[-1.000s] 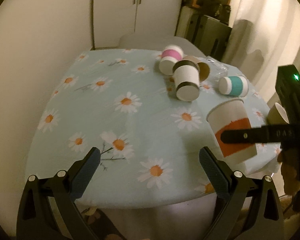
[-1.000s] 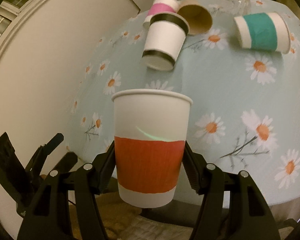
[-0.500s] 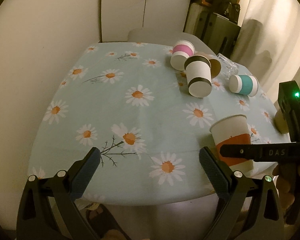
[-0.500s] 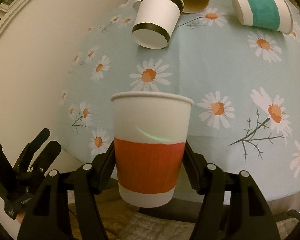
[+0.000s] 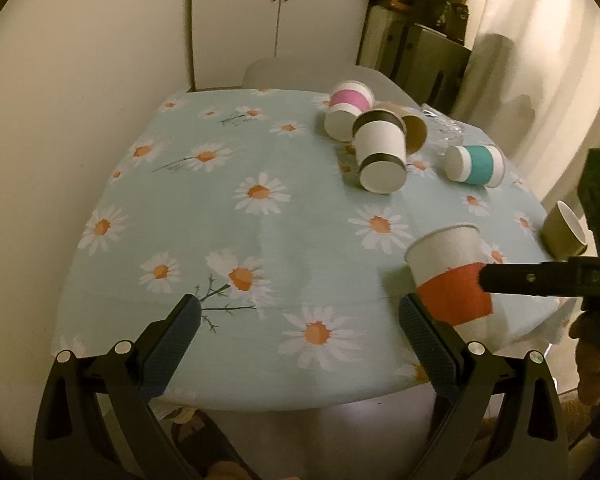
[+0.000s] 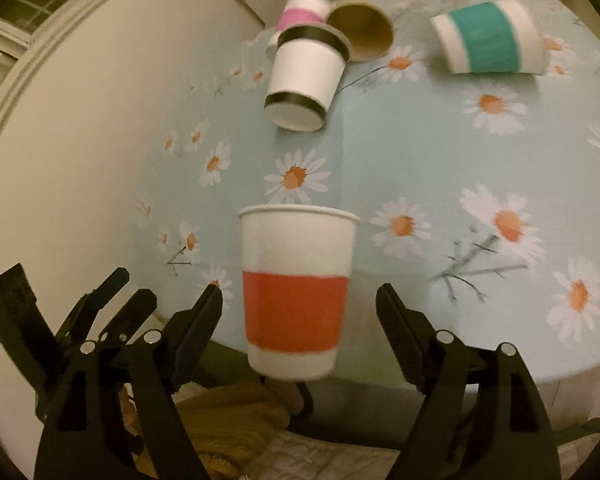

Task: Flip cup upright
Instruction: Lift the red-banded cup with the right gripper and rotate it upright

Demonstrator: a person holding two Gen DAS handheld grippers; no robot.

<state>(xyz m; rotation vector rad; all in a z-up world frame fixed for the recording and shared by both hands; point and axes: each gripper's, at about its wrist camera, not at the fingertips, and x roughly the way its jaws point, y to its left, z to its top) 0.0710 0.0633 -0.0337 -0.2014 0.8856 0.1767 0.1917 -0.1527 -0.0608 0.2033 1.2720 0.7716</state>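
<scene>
A white paper cup with an orange-red band (image 6: 296, 292) stands upright, mouth up, at the near edge of the daisy tablecloth (image 6: 420, 152). My right gripper (image 6: 299, 312) is open, its fingers apart on either side of the cup with a gap to each. In the left wrist view the same cup (image 5: 450, 276) is at the right, partly behind a right gripper finger. My left gripper (image 5: 299, 320) is open and empty over the table's front edge.
Several cups lie on their sides at the far right: black-banded (image 5: 380, 156), pink-banded (image 5: 348, 108), brown (image 5: 414, 132) and teal-banded (image 5: 476, 166). An olive cup (image 5: 564, 232) sits at the right edge. A wall runs along the left.
My right gripper has opened and let go of the orange-red cup, which it held shut half a second ago. The left gripper has stayed open with a slightly shifted view.
</scene>
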